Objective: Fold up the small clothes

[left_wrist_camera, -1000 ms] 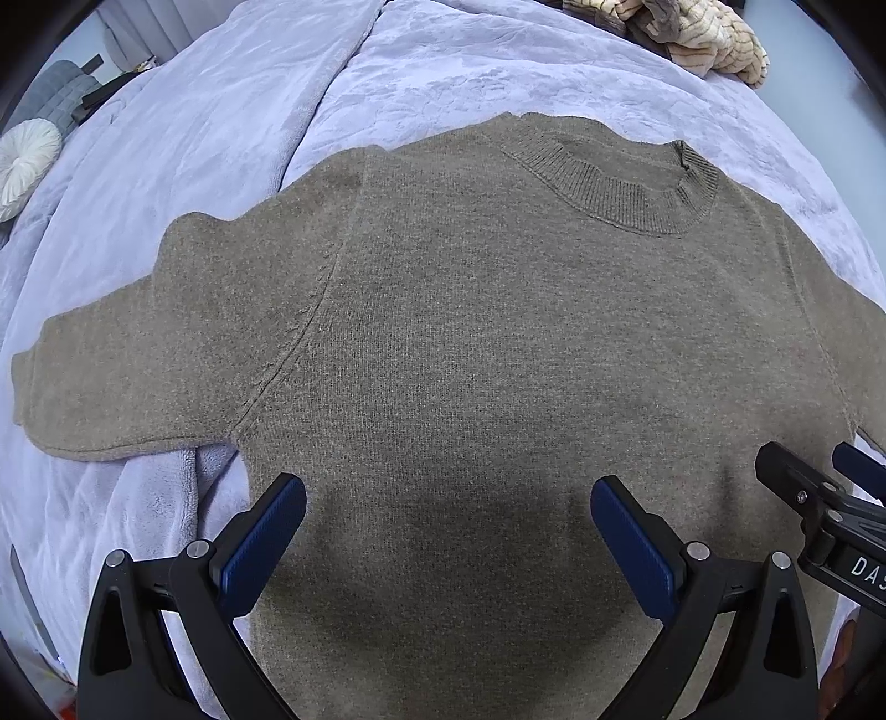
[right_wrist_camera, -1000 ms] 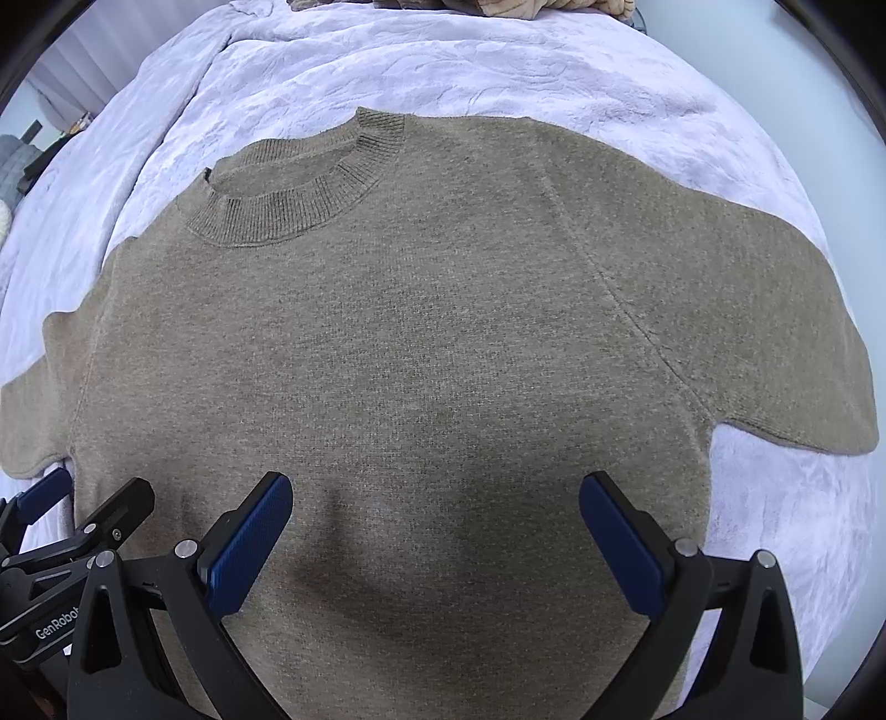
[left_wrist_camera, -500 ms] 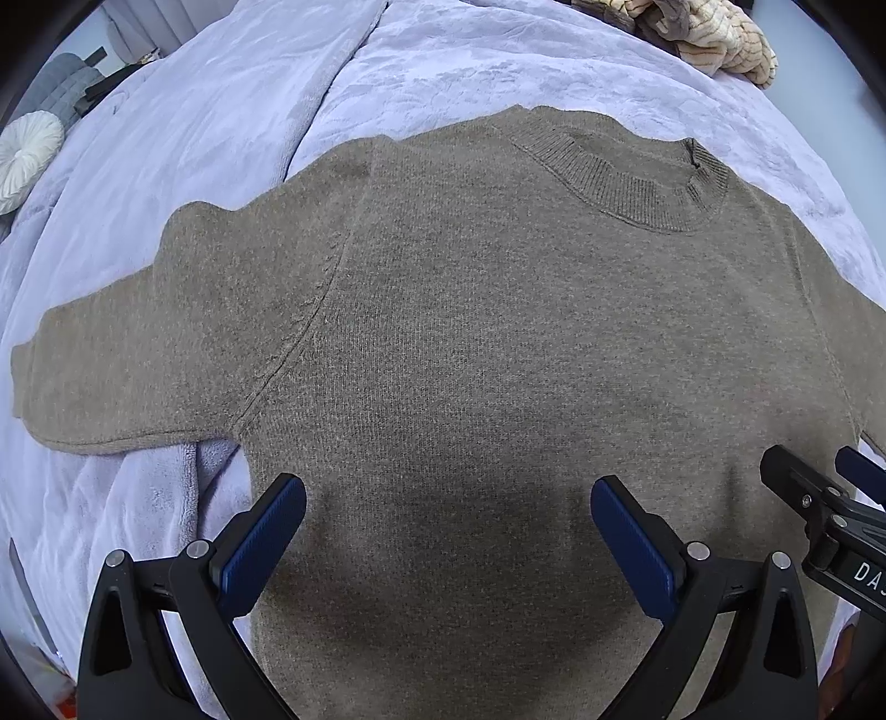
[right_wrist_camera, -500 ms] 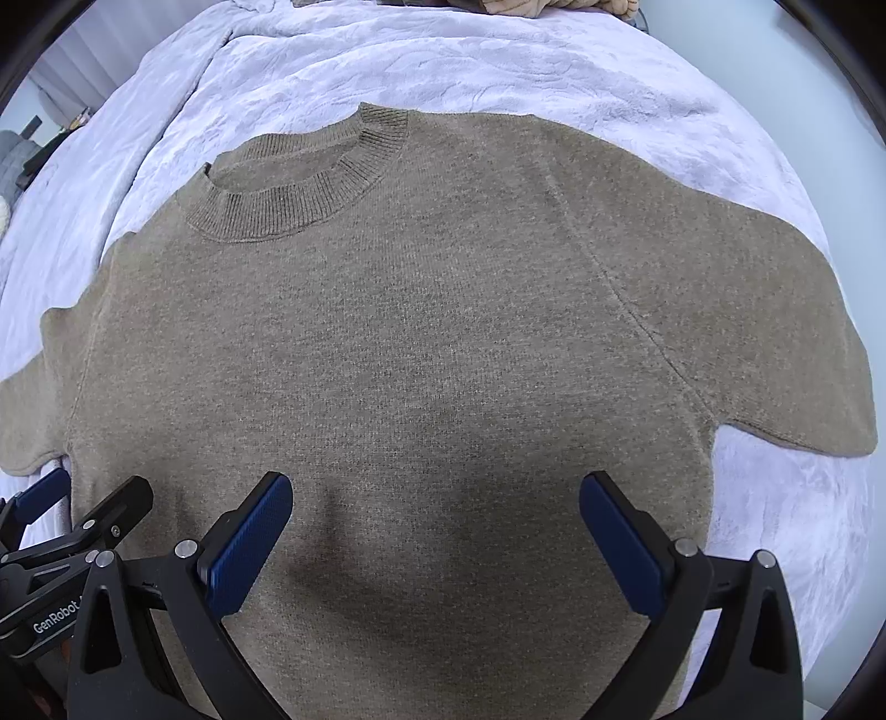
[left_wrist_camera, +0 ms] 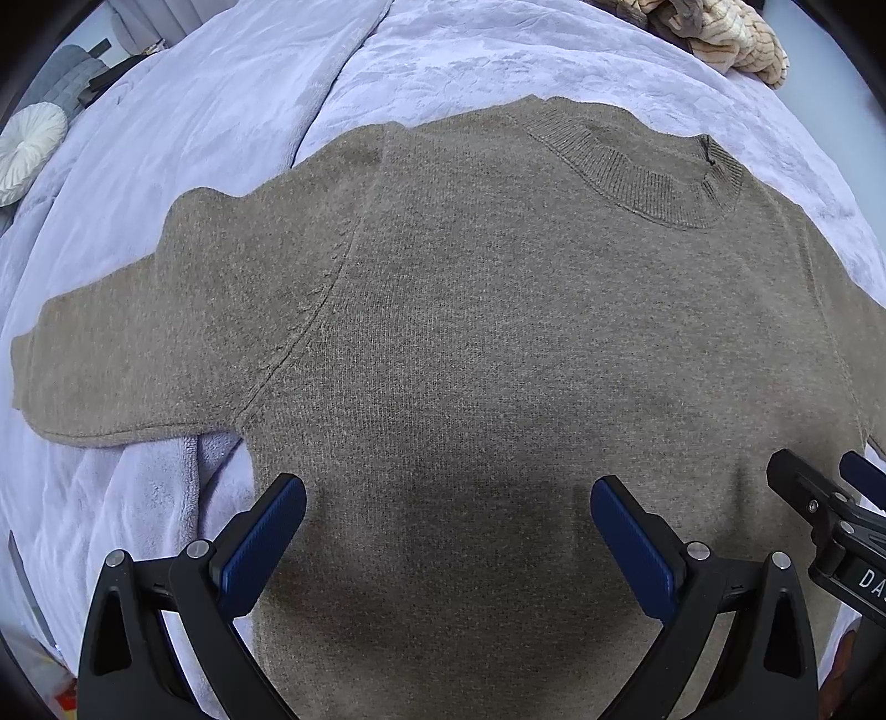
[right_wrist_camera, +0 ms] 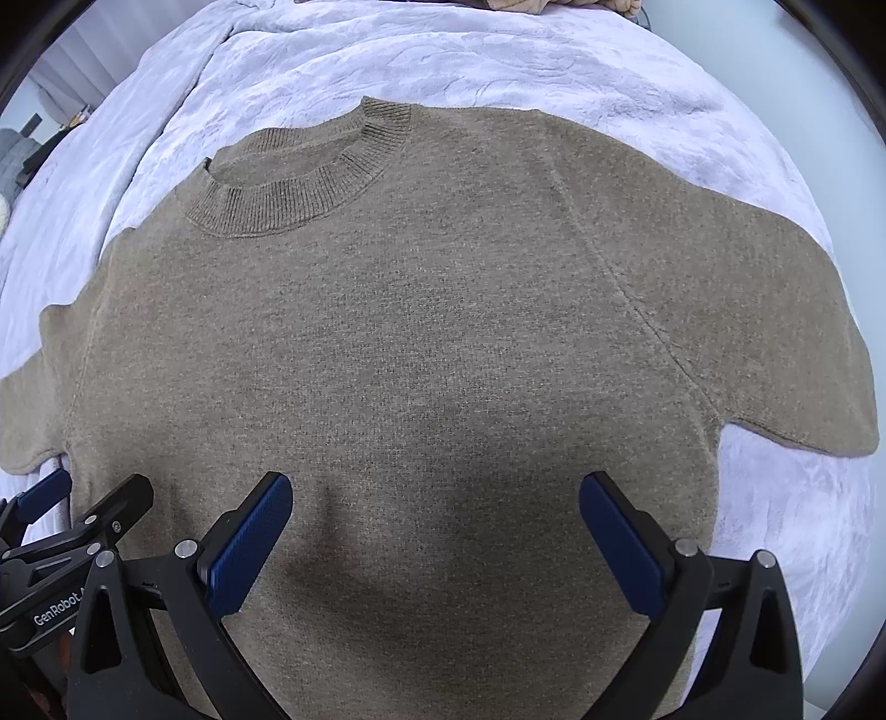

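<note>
A lavender plush blanket [left_wrist_camera: 183, 127] covers the bed, a round white cushion [left_wrist_camera: 30, 144] at its far left edge and a heap of cream knitwear [left_wrist_camera: 725, 27] at the far right; a taupe short-sleeved sweater [left_wrist_camera: 498, 332] lies spread flat on the blanket, collar [right_wrist_camera: 299, 183] away from the cameras; the left gripper [left_wrist_camera: 446, 526] hangs wide open above the lower body of the sweater, holding nothing; just beside it, the right gripper [right_wrist_camera: 434, 520] is spread equally wide over the same cloth, also empty.
</note>
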`<state>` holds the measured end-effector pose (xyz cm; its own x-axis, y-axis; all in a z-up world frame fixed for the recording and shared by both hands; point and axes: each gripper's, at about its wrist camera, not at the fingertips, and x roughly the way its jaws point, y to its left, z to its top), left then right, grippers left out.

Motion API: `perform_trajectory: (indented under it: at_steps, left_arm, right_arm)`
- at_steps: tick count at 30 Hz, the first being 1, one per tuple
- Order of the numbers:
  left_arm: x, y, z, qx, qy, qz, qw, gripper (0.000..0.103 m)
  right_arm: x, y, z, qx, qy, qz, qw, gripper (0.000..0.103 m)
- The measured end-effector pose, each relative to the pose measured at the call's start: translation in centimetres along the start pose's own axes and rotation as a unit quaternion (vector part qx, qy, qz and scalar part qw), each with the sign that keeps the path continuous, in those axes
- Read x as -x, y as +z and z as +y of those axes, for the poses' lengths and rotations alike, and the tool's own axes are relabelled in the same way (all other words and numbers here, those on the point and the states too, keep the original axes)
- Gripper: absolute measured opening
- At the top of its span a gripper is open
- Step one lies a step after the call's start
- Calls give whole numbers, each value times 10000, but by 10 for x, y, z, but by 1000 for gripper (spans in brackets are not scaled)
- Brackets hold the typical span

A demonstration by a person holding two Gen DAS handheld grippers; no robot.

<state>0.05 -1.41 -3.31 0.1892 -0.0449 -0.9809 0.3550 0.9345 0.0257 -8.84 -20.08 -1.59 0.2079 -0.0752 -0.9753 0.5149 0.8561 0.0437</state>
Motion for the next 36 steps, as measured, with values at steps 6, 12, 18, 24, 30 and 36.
perform_trajectory:
  at_steps: [6,12,18,24,30,36]
  left_arm:
    - [-4,-2,3,26,1,24,10000,103]
    - [-9,-4,6,12,1,40,10000,103]
    - [-10,-4,8,26,3,55,10000,103]
    - [-12,-4,9,13,-1,65,10000,103]
    - [-14,-4,9,25,-6,74,10000,103]
    - [-16,-7,11,22,-10,77,10000,103]
  right_arm:
    - [-3,4,5,14,-10,23,10000,103]
    - [-3,1,7,13,-6,24,10000,103]
    - [-4,0,8,11,-2,32,10000,103]
    - [-5,-2,7,-20,23,53,10000,103]
    - [-6,-6,7,-42,55,63,10000,103]
    - [-6,-5,5,-46,64,80,9999,103]
